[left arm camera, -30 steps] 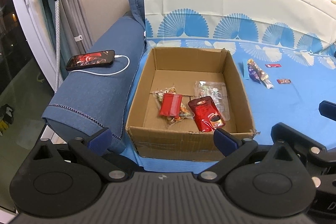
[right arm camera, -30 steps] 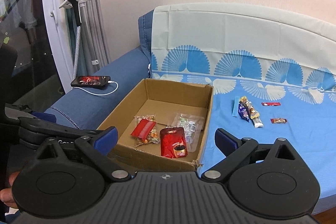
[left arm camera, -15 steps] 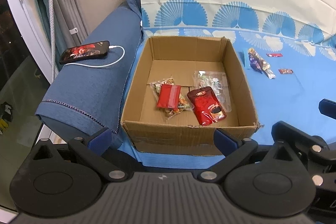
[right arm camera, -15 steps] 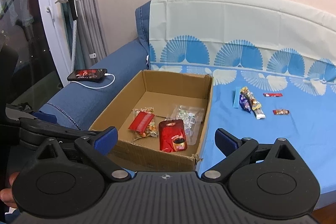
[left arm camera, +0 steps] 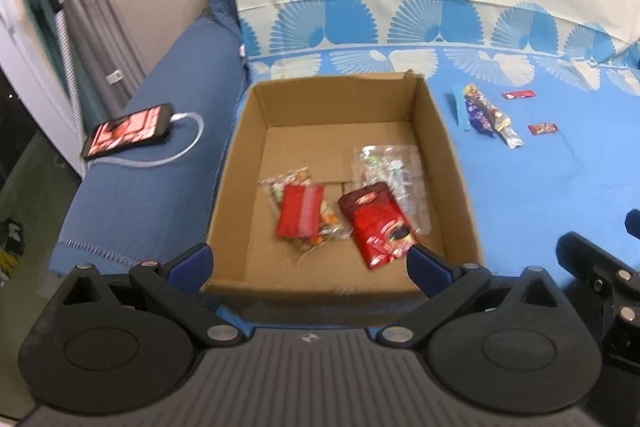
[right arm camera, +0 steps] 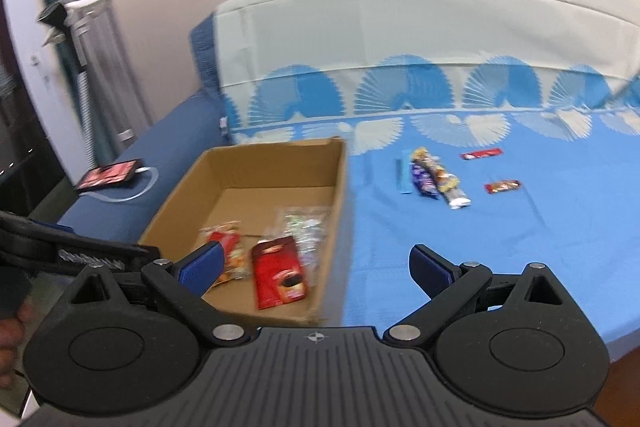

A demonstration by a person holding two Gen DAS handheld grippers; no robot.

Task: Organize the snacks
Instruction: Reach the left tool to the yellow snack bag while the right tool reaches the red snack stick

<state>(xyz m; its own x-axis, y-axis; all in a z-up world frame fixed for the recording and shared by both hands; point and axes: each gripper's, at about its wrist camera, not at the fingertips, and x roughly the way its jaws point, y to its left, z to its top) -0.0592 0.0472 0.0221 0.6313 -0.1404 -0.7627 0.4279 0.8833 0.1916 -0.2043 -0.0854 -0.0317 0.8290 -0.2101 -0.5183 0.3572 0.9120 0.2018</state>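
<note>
Both claws gape wide with nothing between the blue pads: left claw hangs over the near rim of the cardboard box, right claw sits beside it, aimed more toward the open bed. Probably poised to fetch the next snack.

Box sits on the bed against the sofa-like blue armrest, top open for easy dropping in. Inside, near end: dark red pouch, red-and-clear candy bag, clear bag of wrapped sweets partly under the pouch.

Farther right on the sheet, well apart from the box: bundle of bar wrappers, small red bar, thin red stick, all not yet boxed.

Phone charges on the armrest.

Labels too blurred to read.
</note>
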